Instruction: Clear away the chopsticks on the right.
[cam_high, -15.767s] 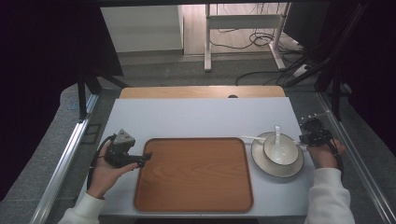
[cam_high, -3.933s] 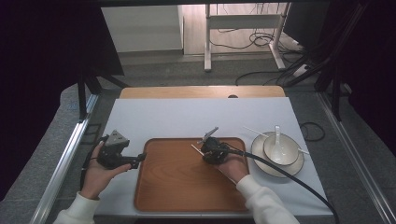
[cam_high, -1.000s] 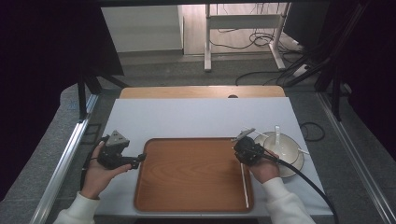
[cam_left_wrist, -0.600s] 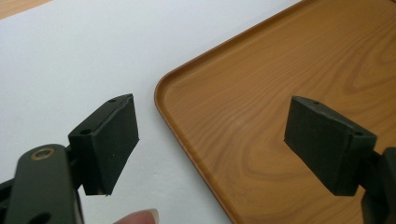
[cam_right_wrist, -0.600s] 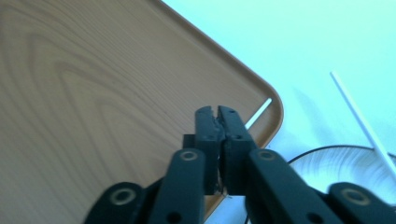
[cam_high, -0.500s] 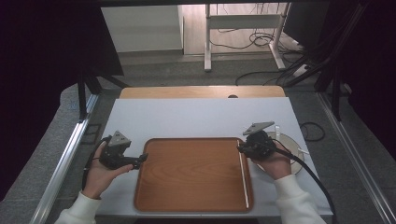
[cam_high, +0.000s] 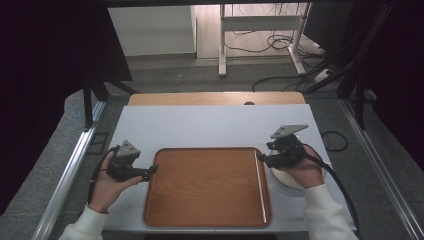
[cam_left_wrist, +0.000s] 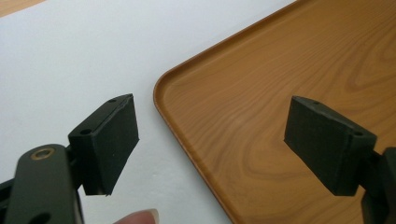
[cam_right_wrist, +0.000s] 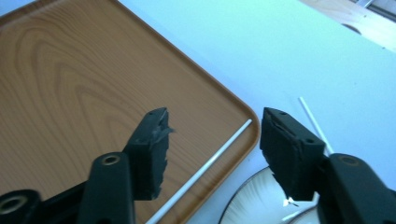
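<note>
One broad white table (cam_high: 210, 125) carries a wooden tray (cam_high: 205, 185), and along the tray's right edge lies a thin white chopstick (cam_high: 260, 187), clear of both tools. The right gripper (cam_high: 261, 159) hangs above that edge, jaws just opened wide with nothing between them; the right gripper view adds a second chopstick (cam_right_wrist: 314, 122) on the table beside a pale ribbed plate (cam_right_wrist: 252, 198). The left gripper (cam_high: 150, 171) sits at the tray's left rim, jaws spread and empty; its own view catches a fingertip (cam_left_wrist: 137, 217).
</note>
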